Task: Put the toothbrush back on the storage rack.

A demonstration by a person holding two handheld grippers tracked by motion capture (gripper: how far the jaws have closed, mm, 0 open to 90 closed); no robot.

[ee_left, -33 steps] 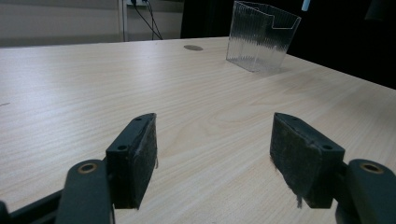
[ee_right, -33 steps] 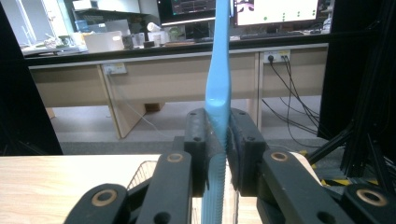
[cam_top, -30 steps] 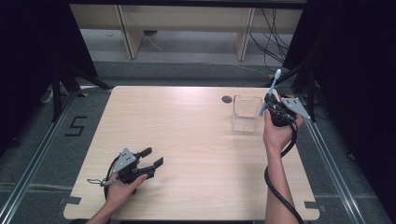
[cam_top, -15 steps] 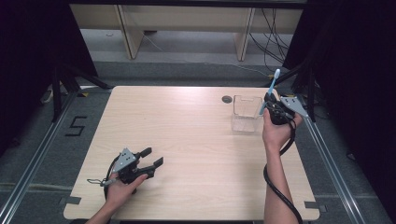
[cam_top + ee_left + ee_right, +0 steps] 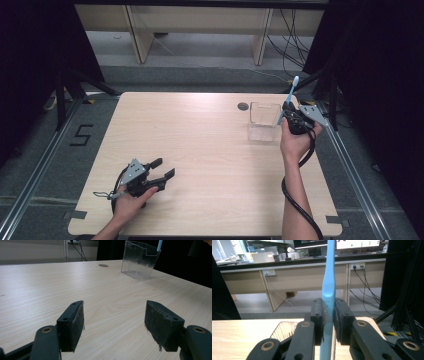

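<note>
While the left claw (image 5: 162, 170) rests apart at the lower left of the surface (image 5: 200, 145), the right claw (image 5: 290, 116) clamps an upright blue toothbrush (image 5: 291, 92) just beside the clear container (image 5: 263, 122) at upper right.

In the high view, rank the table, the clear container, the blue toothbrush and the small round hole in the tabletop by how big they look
1. Table
2. Clear container
3. Blue toothbrush, long but thin, partly hidden in the right gripper
4. Round hole

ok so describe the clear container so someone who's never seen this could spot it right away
Start at the pale wooden table and go to its far right corner. The clear ribbed container stands there by the right gripper, which holds a blue toothbrush; it is the table's one see-through thing.
</note>
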